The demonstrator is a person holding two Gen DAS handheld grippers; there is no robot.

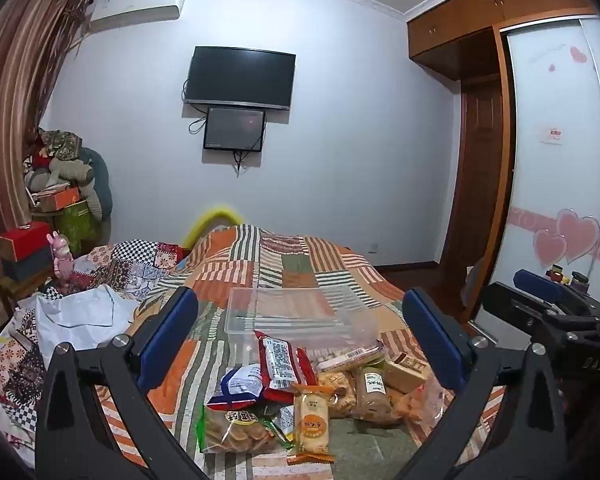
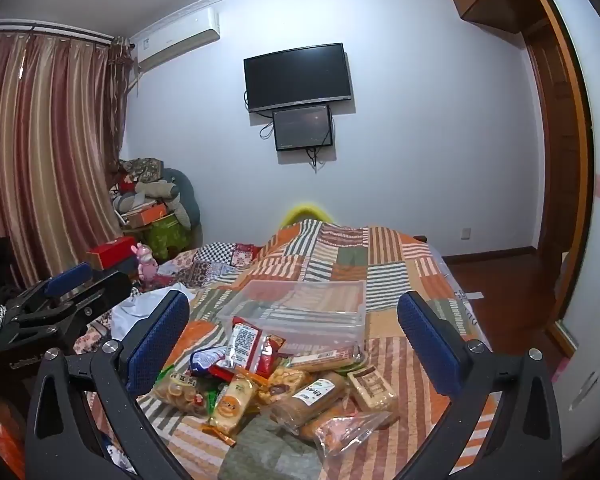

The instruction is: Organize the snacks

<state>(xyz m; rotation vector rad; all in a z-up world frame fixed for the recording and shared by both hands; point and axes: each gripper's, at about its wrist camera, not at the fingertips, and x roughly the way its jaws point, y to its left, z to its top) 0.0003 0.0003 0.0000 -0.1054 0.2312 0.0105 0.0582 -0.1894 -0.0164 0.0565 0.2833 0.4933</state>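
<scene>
1. The left tool [image 1: 300, 336] hangs above the bed [image 1: 236, 276] with its blue pads spread wide and nothing between them.
2. The right tool [image 2: 294, 336] is likewise spread wide and grips nothing; it shows at the right edge of the left wrist view, beside the left tool.
3. A heap of snacks [image 1: 312, 396] lies on the patchwork quilt, just ahead of and below both tools, framed between each tool's fingers.
4. In the heap, a red packet [image 1: 286, 364] leans on a blue-and-white packet [image 1: 240, 386] toward the left tool's left finger.
5. Nearest the left tool lie a clear bag of round biscuits [image 1: 236, 432] and, just to its right, an orange-trimmed cracker packet [image 1: 311, 424].
6. Toward the left tool's right finger sit a brown roll with a white label [image 1: 374, 396] and a small beige packet [image 1: 408, 370].
7. A clear plastic bin [image 1: 296, 312] stands on the quilt straight ahead, just beyond the heap; the red packet's far end touches or overlaps its near wall.
8. From the right tool, a clear bag of orange snacks [image 2: 348, 426] is the closest item, slightly right of centre.
9. Far ahead, a television [image 1: 240, 78] hangs on the wall.
</scene>
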